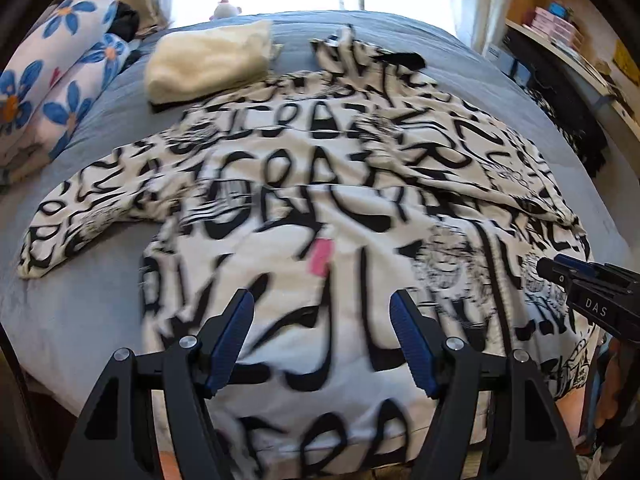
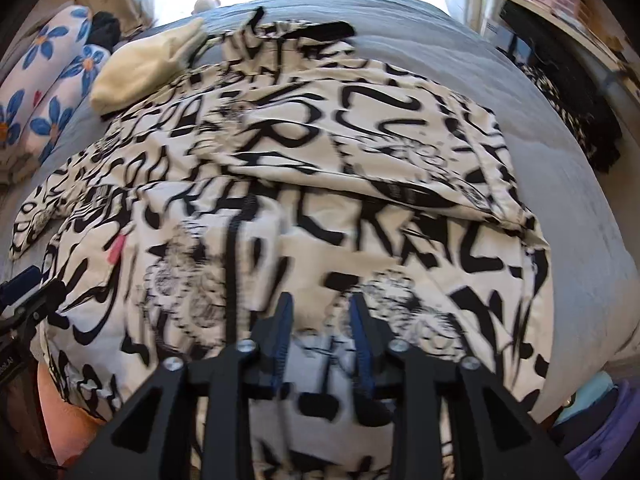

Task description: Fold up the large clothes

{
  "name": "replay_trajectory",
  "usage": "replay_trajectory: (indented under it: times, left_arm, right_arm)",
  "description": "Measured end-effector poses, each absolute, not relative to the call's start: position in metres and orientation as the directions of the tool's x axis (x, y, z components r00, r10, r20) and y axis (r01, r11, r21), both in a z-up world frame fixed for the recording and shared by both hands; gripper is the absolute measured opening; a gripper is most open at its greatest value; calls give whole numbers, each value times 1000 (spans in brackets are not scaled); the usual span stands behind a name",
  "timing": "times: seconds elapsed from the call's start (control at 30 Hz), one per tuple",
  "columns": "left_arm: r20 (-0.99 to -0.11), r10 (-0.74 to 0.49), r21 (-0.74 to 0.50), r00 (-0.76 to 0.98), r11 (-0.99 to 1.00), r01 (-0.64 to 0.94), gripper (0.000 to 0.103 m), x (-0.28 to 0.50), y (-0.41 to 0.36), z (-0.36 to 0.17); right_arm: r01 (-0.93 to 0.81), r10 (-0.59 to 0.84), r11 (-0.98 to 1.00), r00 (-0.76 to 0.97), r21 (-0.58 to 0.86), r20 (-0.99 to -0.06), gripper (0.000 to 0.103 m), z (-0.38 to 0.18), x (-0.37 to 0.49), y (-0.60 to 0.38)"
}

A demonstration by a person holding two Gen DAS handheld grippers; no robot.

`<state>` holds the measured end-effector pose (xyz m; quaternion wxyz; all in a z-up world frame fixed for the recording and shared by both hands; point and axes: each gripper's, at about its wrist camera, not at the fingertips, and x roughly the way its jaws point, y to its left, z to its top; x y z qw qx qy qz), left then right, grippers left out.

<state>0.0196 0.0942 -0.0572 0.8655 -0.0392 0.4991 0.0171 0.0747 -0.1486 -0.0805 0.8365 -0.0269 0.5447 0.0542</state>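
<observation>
A large white garment with black lettering (image 1: 304,184) lies spread over a blue-grey bed (image 1: 92,312). One sleeve stretches out to the left (image 1: 80,216); the other side is folded over the body (image 2: 360,152). A zip line (image 2: 232,264) runs down the front and a small pink tag (image 1: 322,258) shows near the middle. My left gripper (image 1: 322,300) hovers over the near hem, open wide with nothing between its blue pads. My right gripper (image 2: 320,300) is over the near right part of the garment, its jaws apart and cloth showing below the gap. Both views are motion-blurred.
A folded cream item (image 1: 208,64) lies at the far left of the bed, touching the garment's top. Flower-print bedding (image 1: 60,80) is rolled up at the left. Shelves (image 1: 560,28) and dark clothes (image 1: 568,128) stand along the right. A bright window is behind.
</observation>
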Motion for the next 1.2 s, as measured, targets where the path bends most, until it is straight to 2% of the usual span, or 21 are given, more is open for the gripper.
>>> replay_trajectory:
  times: [0.1,0.27,0.7,0.83,1.07,1.2]
  left_arm:
    - [-862,13,-53,507,992,-114,69,14,122,-53]
    - [-851,74,-42,519,977,-209,69,8,178,-45]
    - [-848,154,-109,508,886,-451,69,-11,336,-55]
    - [-844,129,-185,520,840,-510,69,-15,383,-72]
    - [-831,-3,-414,557,671,-615,69,-31,469,-128]
    - [-791,-34,-506,610,597,-623,69,-29,501,-149]
  right_arm:
    - [-167,68,986,418,-3,-906,42,-76,72,-121]
    - [-275,85,961,428,-40,-900,42,-70,70,-67]
    - [-529,170,838,487,-134,-857,42,-50,80,84]
    - [-565,187,809,505,-159,-843,42,-48,90,126]
    - [-624,262,769,508,-140,-821,42,-52,106,191]
    - [-639,276,761,475,-112,-836,42,-65,114,217]
